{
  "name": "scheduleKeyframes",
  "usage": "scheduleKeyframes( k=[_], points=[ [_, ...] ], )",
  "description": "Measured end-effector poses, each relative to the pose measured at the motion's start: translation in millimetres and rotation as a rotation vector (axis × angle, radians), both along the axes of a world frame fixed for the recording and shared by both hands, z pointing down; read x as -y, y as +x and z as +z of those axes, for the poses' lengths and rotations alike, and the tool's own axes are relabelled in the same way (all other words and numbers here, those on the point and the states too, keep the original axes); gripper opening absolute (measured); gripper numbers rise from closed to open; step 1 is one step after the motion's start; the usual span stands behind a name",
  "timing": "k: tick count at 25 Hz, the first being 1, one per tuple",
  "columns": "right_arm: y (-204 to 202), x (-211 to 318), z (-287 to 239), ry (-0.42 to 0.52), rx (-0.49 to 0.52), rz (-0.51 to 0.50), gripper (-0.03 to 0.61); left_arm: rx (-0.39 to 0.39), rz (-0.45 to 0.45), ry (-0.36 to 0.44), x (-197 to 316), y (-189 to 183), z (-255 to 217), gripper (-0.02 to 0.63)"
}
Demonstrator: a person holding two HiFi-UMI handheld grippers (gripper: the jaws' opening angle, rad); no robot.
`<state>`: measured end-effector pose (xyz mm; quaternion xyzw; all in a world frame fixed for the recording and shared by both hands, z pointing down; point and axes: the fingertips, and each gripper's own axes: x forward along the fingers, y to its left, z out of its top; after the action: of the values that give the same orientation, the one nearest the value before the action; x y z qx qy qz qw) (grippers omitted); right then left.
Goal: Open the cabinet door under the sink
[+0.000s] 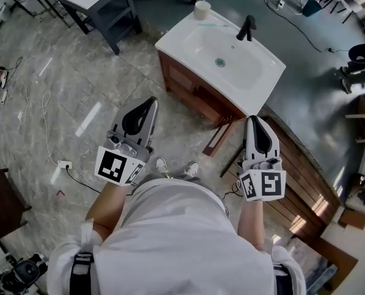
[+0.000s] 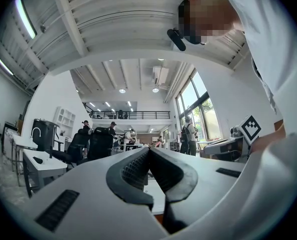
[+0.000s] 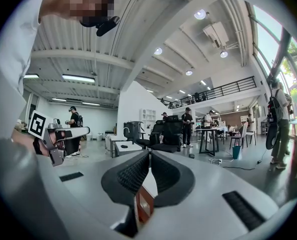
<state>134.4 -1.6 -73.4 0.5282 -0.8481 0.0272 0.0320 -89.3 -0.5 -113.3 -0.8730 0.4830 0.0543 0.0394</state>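
Note:
In the head view a white sink (image 1: 222,51) with a black faucet (image 1: 247,27) tops a brown wooden cabinet (image 1: 185,82) ahead of me. A wooden panel (image 1: 218,139) juts out low at the cabinet's near right corner; I cannot tell whether it is the door. My left gripper (image 1: 150,102) is held short of the cabinet's front, jaws shut with nothing between them. My right gripper (image 1: 253,120) hovers near the cabinet's right end, likewise shut and holding nothing. In the left gripper view the left gripper (image 2: 148,151) has its pads pressed together, as has the right gripper (image 3: 149,154) in the right gripper view.
A grey table (image 1: 102,2) stands at the far left. A white cable and power strip (image 1: 64,164) lie on the floor to my left. Wooden floor boards (image 1: 302,180) run along the right. A pale cup (image 1: 201,9) sits on the sink's back corner.

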Motion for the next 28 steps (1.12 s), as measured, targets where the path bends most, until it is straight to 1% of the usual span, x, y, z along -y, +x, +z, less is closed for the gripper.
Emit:
scheduleKeyframes(
  k=[15,28],
  points=[
    [-3.8,-7.1,-7.7,0.018,0.003,0.01,0.041,-0.006,0.01,0.017,-4.2,-4.9,-4.4,0.014],
    [-4.0,-1.6,-13.8,0.028,0.0,0.0,0.041,-0.009,-0.008,0.027,-3.0,-6.7,-8.6,0.014]
  ],
)
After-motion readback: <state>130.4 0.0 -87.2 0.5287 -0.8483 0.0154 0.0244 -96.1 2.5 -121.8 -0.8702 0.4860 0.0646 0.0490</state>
